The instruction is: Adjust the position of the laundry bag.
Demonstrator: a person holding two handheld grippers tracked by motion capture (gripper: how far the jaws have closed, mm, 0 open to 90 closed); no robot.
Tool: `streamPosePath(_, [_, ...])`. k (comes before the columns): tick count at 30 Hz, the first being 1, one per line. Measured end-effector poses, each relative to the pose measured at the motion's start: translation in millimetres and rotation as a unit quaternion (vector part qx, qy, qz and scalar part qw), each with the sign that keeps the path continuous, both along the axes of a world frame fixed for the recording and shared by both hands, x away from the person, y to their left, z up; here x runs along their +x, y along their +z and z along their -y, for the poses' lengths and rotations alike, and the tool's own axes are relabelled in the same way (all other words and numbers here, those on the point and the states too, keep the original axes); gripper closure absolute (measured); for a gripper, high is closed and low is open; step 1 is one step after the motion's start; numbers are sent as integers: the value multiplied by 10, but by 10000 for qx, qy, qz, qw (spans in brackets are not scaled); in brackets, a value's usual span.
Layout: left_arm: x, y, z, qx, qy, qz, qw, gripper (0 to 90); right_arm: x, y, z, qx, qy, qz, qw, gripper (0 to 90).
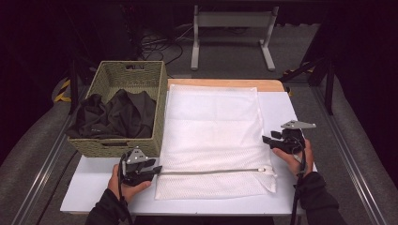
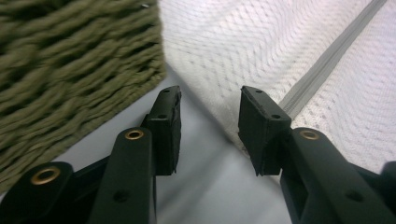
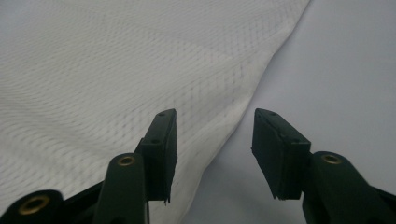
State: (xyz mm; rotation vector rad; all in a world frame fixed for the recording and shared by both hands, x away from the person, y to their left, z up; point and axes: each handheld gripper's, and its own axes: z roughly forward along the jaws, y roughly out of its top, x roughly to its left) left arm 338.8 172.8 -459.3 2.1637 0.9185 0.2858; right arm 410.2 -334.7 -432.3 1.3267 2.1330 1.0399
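A white mesh laundry bag [image 1: 211, 136] lies flat on the white table [image 1: 94, 187], its grey zipper [image 1: 211, 171] running across the near end. My left gripper [image 1: 157, 169] sits at the bag's near left corner by the zipper's end. In the left gripper view its jaws [image 2: 210, 119] stand open, with the bag's edge [image 2: 261, 42] and zipper [image 2: 327, 60] just ahead and not pinched. My right gripper [image 1: 265, 139] is at the bag's right edge. It is open too [image 3: 215, 140], straddling the mesh edge [image 3: 116, 70] without pressing on it.
A woven olive basket [image 1: 131, 75] holding dark clothes [image 1: 112, 117] stands at the table's left, close beside the left gripper [image 2: 70, 70]. Bare table [image 3: 345, 70] lies right of the bag. A grey metal stand [image 1: 232, 28] is on the floor beyond the table.
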Motion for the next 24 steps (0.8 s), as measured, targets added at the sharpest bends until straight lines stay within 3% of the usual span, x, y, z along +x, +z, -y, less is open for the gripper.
streamPosePath(1, [1, 1, 11, -7, -20, 8, 10000, 571, 82, -34, -25, -99, -62, -10, 9999, 473])
streamPosePath(4, [13, -13, 37, 117, -44, 15, 9999, 617, 246, -109, -50, 1, -202, -137, 9997, 495])
streamPosePath(5, [20, -24, 53, 236, -58, 11, 9997, 683, 292, -134, -63, -21, -237, -157, 9996, 565])
streamPosePath(6, [20, -24, 53, 236, -58, 11, 9997, 740, 292, -134, -63, -21, -237, -157, 9996, 565])
streamPosePath(7, [29, -34, 70, 210, -84, 8, 9997, 740, 334, -161, -81, -59, -178, -195, 9996, 625])
streamPosePath(9, [43, -21, 100, 298, -126, 31, 9995, 851, 405, -193, -142, -269, -190, -184, 9993, 716])
streamPosePath(13, [79, -20, 104, 299, -101, 55, 9995, 882, 480, -169, -168, -324, -299, -260, 9987, 881])
streamPosePath(17, [123, -19, 117, 304, 42, 69, 9995, 884, 577, -174, -142, -146, -351, -282, 9989, 892])
streamPosePath(19, [154, -19, 114, 321, 47, 74, 9994, 884, 623, -183, -174, -268, -329, -169, 9990, 892])
streamPosePath(21, [185, -9, 111, 360, 55, 84, 9993, 884, 674, -181, -186, -216, -379, -198, 9989, 892])
streamPosePath(24, [232, -21, 103, 253, 170, 52, 9995, 884, 749, -175, -198, -279, -428, -167, 9986, 890])
